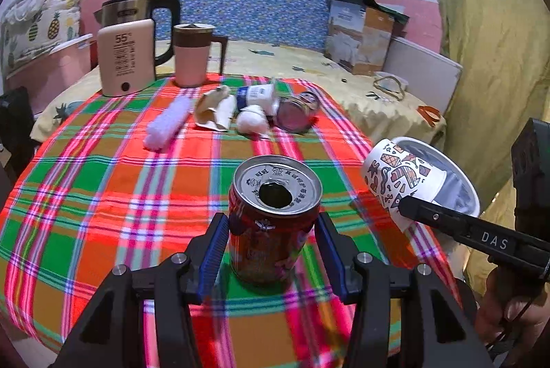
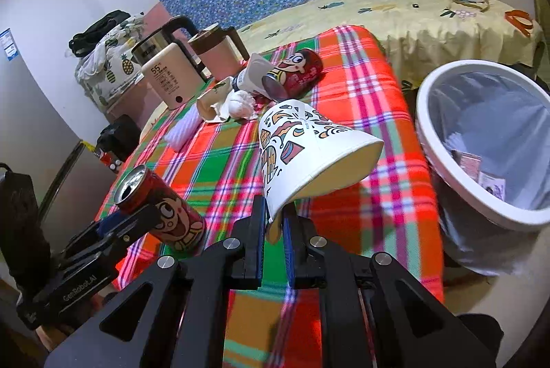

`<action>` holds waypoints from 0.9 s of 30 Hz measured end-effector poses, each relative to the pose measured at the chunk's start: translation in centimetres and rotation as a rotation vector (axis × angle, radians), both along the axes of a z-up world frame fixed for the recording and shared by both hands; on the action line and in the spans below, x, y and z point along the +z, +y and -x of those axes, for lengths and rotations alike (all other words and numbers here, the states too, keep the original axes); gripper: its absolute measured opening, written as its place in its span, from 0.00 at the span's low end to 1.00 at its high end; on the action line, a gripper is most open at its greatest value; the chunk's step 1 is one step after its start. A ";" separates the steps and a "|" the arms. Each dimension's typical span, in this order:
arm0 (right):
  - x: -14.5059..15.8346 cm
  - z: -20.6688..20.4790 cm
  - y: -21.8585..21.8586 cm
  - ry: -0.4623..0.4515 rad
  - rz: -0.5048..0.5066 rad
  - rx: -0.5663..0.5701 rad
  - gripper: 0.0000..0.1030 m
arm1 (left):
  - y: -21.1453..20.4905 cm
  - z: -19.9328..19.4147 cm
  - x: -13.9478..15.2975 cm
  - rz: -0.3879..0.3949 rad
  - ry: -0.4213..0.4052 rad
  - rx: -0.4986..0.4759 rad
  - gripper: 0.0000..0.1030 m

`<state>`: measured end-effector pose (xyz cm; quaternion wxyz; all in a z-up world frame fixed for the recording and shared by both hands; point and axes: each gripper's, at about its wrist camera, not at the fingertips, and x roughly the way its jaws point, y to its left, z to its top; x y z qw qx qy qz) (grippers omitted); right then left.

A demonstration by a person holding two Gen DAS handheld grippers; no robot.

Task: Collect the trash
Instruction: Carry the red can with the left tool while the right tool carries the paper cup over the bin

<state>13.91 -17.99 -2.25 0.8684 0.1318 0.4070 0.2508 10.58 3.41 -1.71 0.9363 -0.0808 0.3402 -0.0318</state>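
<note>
Trash lay in two lots on the plaid cloth (image 1: 103, 189).

Left wrist view: a red can (image 1: 273, 216) stood upright between the jaws of the left gripper (image 1: 273, 251). The jaws were wide apart, a blue pad (image 1: 215, 251) on each side of the can; whether the pads touched it could not be told. Beyond the jaws, well apart from them, lay a white foam strip (image 1: 168, 124), a crumpled brown cup (image 1: 213, 110), a paper ball (image 1: 252, 122), a white bottle (image 1: 256, 95) and a second can (image 1: 299, 112) on its side. Farther back stood a cream box (image 1: 125, 57), a kettle (image 1: 144, 10) and a pink mug (image 1: 192, 53). To the right of the jaws, the right gripper (image 1: 409, 210) held a patterned cup (image 1: 400, 182) by the rim, in front of a white bin (image 1: 457, 172).

Right wrist view: the right gripper (image 2: 273, 223) was nearly closed, its jaws pinching the rim of the patterned cup (image 2: 302, 151), which was tilted with its mouth facing down and right, clear of the cloth (image 2: 361, 86). The bin (image 2: 481, 141), lined with a bag and holding some scraps, stood on the floor right of the jaws. Left of the jaws, the left gripper (image 2: 137, 220) flanked the upright can (image 2: 165, 213). Ahead of the jaws lay the paper ball (image 2: 240, 103), the brown cup (image 2: 215, 98) and the fallen can (image 2: 295, 72).
</note>
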 end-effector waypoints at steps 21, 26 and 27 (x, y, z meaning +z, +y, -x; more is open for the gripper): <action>0.2 0.9 -3.9 -0.028 -0.014 -0.084 0.11 | -4.4 -0.5 1.0 -0.003 -0.003 -0.090 0.51; 0.3 0.9 -5.6 -0.032 -0.012 -0.135 0.11 | -6.1 -1.5 1.4 -0.004 -0.011 -0.130 0.51; 0.3 0.9 -6.2 -0.033 -0.011 -0.151 0.11 | -6.6 -1.7 1.5 -0.004 -0.013 -0.142 0.51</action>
